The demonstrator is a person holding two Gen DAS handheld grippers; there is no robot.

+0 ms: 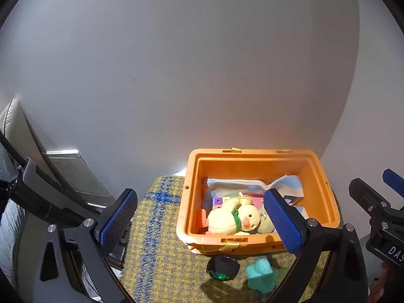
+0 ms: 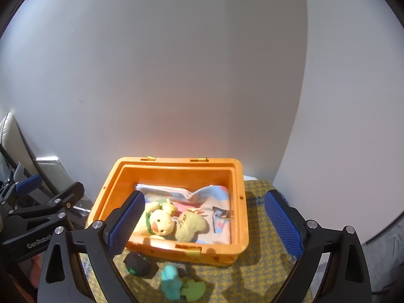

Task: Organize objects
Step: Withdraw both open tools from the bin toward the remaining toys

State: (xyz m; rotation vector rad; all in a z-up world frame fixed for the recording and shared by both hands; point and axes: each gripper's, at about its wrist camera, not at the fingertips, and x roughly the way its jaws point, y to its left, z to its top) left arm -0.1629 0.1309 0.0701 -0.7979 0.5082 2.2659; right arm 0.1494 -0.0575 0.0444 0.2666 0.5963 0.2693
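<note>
An open orange plastic bin (image 1: 260, 155) (image 2: 176, 162) stands on a yellow-and-blue woven mat (image 1: 156, 252) (image 2: 262, 237). Inside lie a yellow plush duck (image 1: 234, 218) (image 2: 161, 223) with a green ribbon, a pastel cloth (image 1: 290, 184) (image 2: 202, 194), and coloured blocks (image 1: 217, 201). In front of the bin sit a black-and-green ball (image 1: 223, 267) (image 2: 137, 263), a teal toy (image 1: 261, 275) (image 2: 170, 281) and a green flat toy (image 2: 194, 289). My left gripper (image 1: 199, 222) is open and empty, above the bin's left side. My right gripper (image 2: 204, 222) is open and empty, over the bin.
A plain grey wall (image 1: 189, 63) rises behind the bin. A beige cushioned seat (image 1: 12, 116) and a grey metal panel (image 1: 75, 171) stand at the left. The right gripper's body shows in the left wrist view (image 1: 378, 212); the left one's shows in the right wrist view (image 2: 43, 209).
</note>
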